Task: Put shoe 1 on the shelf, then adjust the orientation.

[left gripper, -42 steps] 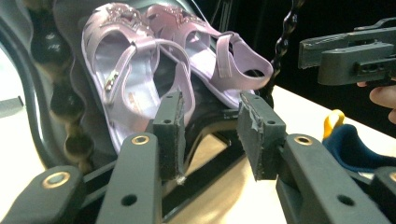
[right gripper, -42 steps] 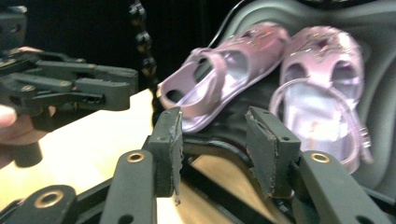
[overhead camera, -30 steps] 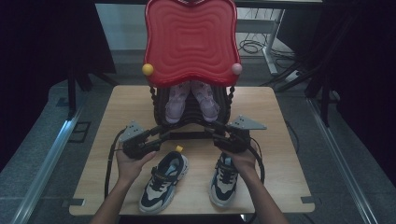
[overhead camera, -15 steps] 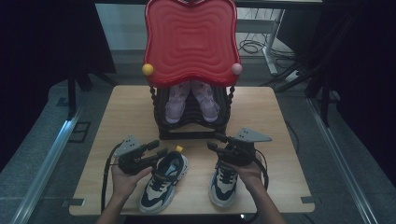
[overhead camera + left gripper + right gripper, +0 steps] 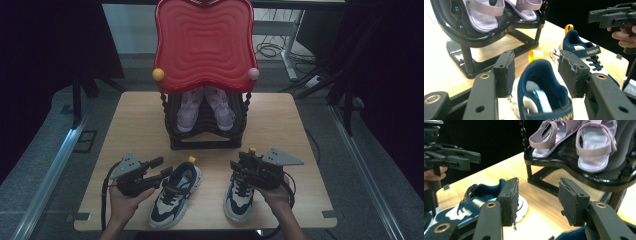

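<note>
While both hands draw back toward six o'clock, the left tongs (image 5: 535,75), just widening, straddle the left sneaker's (image 5: 176,194) heel without pressing, and the right tongs (image 5: 537,200) hang open and empty above the right sneaker (image 5: 240,196) on the surface (image 5: 135,125), so I judge neither gripped yet

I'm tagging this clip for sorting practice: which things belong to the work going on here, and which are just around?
In the job:
- left sneaker, heel between the open left tool
- right sneaker, below the open right tool
- black shoe rack

Just around:
- lilac sandals on the rack
- red rack top
- wooden table
</note>
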Motion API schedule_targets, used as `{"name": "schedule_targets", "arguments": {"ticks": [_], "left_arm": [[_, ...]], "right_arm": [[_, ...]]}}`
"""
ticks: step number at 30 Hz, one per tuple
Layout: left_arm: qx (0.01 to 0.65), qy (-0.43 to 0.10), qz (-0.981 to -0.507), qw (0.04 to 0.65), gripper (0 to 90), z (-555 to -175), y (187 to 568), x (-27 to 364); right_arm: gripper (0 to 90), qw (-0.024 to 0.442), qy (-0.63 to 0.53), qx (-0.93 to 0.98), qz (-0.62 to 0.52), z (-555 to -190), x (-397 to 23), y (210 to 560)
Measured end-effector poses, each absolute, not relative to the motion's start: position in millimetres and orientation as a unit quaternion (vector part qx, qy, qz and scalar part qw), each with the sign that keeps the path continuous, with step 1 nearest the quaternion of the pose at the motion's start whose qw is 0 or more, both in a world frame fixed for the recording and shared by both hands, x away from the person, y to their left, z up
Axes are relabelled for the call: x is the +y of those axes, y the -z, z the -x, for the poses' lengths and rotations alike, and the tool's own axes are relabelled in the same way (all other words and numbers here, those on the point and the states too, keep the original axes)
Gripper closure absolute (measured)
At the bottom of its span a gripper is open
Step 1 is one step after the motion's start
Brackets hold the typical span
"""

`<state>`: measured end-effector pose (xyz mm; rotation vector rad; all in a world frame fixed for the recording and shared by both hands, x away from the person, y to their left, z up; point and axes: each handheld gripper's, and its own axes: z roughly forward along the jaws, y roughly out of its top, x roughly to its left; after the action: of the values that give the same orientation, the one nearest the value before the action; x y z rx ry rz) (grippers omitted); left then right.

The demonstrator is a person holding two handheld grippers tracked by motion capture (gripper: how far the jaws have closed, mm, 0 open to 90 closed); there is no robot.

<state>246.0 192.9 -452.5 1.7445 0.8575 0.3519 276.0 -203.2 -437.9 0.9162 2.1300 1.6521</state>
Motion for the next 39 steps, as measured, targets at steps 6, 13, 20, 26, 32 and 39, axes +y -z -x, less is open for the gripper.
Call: {"name": "schedule_targets", "arguments": {"ticks": [6, 13, 20, 26, 32, 39], "left_arm": [[0.370, -0.138, -0.743, 0.540, 46.4, -237, 460, 202], [0.387, -0.116, -0.745, 0.531, 46.3, -236, 473, 207], [0.383, -0.094, -0.741, 0.543, 47.6, -234, 477, 201], [0.381, -0.101, -0.740, 0.544, 51.4, -232, 474, 203], [0.374, -0.102, -0.745, 0.543, 50.3, -229, 465, 206], [0.363, -0.083, -0.760, 0.532, 54.2, -226, 468, 194]], "right_arm": [[50.1, 0.141, -0.572, 0.739, -0.328, -265, -221, 447], [48.3, 0.135, -0.563, 0.738, -0.348, -263, -243, 454], [47.0, 0.128, -0.565, 0.736, -0.350, -263, -250, 454], [46.7, 0.137, -0.567, 0.730, -0.356, -263, -250, 454], [46.6, 0.146, -0.571, 0.725, -0.357, -261, -254, 452], [46.5, 0.153, -0.571, 0.718, -0.368, -264, -257, 454]]}}
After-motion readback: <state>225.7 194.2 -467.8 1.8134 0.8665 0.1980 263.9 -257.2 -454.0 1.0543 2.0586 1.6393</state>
